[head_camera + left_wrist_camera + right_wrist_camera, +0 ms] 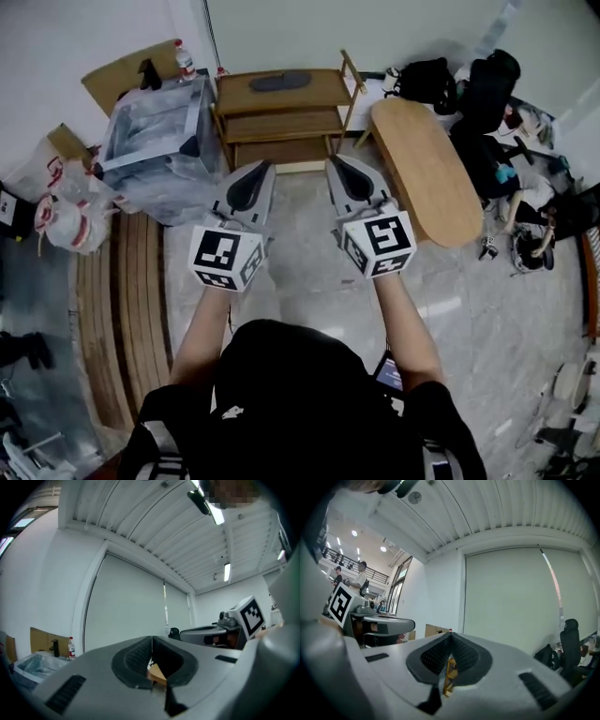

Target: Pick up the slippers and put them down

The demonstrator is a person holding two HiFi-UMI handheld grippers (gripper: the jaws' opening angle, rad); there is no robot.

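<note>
Your left tool (266, 166) and your right tool (334, 159) are both closed to a point, with nothing gripped. In each gripper view the ribbed pads meet at the tip. You hold them side by side, aimed at the wooden shelf (281, 122), the left one before its left half and the right one before its right half.

The only print near you is the black-and-white square pattern on each tool's marker cube, and it spells no words. A bottle (185, 58) with a red cap stands to the left of the shelf. Its label is too small to read.

The slippers (279, 82) show as a dark, flat, long shape on the shelf's top board, about mid-width. Their long axis runs side to side along the shelf's front edge, across the line your tools point along. You cannot tell which end is the toe.

A clear plastic box (155, 141) sits just left of the shelf. An oval wooden counter (422, 169) sits just right of it.
</note>
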